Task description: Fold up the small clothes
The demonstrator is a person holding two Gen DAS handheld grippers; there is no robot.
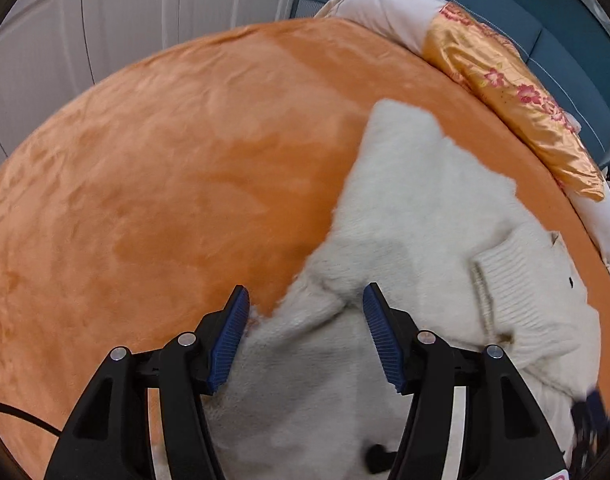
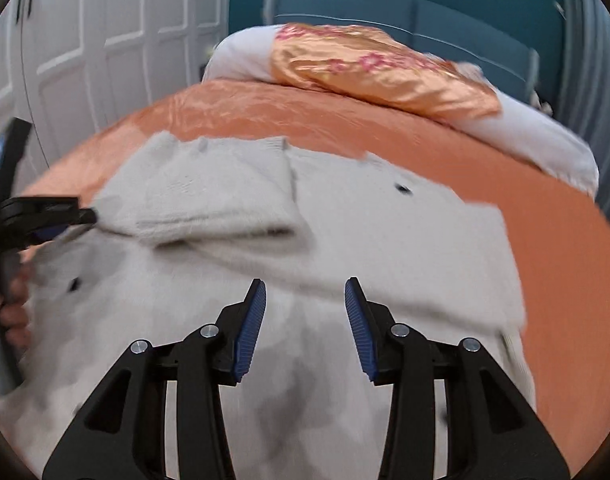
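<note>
Likely trouble: folded sleeve (image 2: 225, 196) springing back or dragging off line, since fluffy knit clings to ribbed blue pads (image 1: 231, 344) and slides easily over plush orange bedspread (image 1: 165, 160). A shallow pinch at the hem risks taking only the top layer, leaving the fold crooked. Motion blur in the right view hints at haste, a further cause of bunching.

White knit cardigan (image 1: 417, 208) spread flat on the bedspread, toward the side nearest the satin floral quilt (image 1: 505, 92) lying along the headboard edge; one sleeve laid across the chest, ribbed cuff (image 1: 513, 280) uppermost, dark buttons showing.

Left gripper (image 1: 305, 296) low over the cardigan's edge where it meets bare bedspread, jaws wide apart, nothing held. Right gripper (image 2: 305, 288) angled down over the body panel, jaws likewise wide, empty. In the right view, left gripper tip touching or just beside the sleeve fold.
</note>
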